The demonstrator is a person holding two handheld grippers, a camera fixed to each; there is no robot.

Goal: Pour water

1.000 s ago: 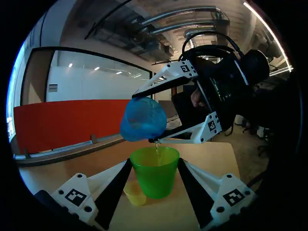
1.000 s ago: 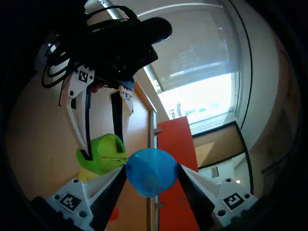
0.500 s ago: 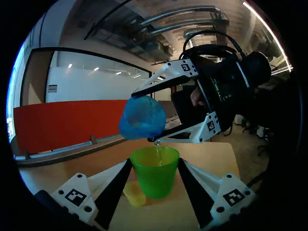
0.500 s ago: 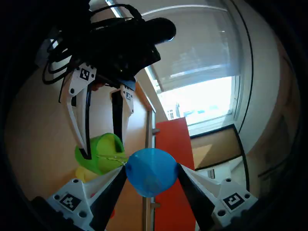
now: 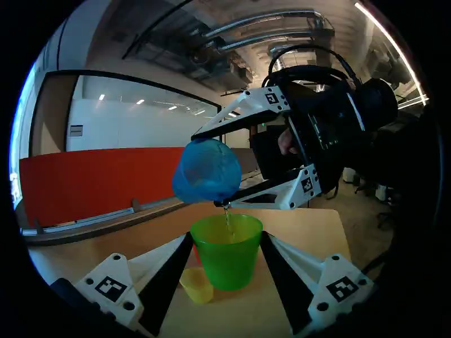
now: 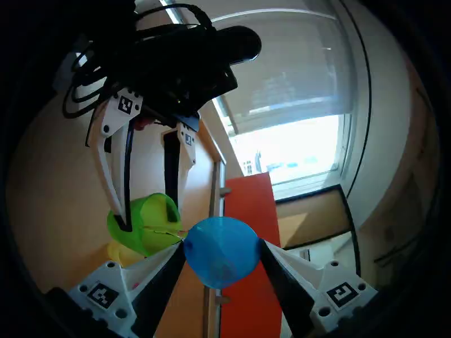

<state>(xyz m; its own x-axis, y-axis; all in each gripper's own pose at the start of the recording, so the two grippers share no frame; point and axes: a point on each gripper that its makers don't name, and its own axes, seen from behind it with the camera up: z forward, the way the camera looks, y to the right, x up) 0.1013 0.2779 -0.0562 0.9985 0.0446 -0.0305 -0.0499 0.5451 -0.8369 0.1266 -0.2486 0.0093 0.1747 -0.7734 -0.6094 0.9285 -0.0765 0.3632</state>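
Left gripper view first: the left gripper point(image 5: 226, 242) is down at the bottom with its fingers point(image 5: 169, 270) clamped on either side of a green cup point(image 5: 226, 262). Right above it hangs a blue cup point(image 5: 206, 172), tipped well over, and a thin thread of water point(image 5: 226, 216) runs from its lower lip down into the open green one. The right gripper point(image 5: 209, 169) comes in from the upper right and has the blue cup squeezed between its fingers, one on top and one underneath. You can catch a bit of the hand point(image 5: 287, 143) holding that gripper. A little yellow cup point(image 5: 196, 284) sits on the table point(image 5: 304, 225), just beside the green cup on its left. A long red partition point(image 5: 96, 180) runs behind the table.

Right gripper view: this one looks along the right gripper point(image 6: 221, 253) itself, so you get the round bottom of the blue cup point(image 6: 221, 252) pinched tight between its fingers. Past it the green cup point(image 6: 144, 222) shows from the side with the left gripper point(image 6: 147, 217) coming down from above, a finger on each flank. The yellow cup point(image 6: 121, 253) peeks out beside it. This angle also gives you a big bright window point(image 6: 293, 146) off beyond the table edge.
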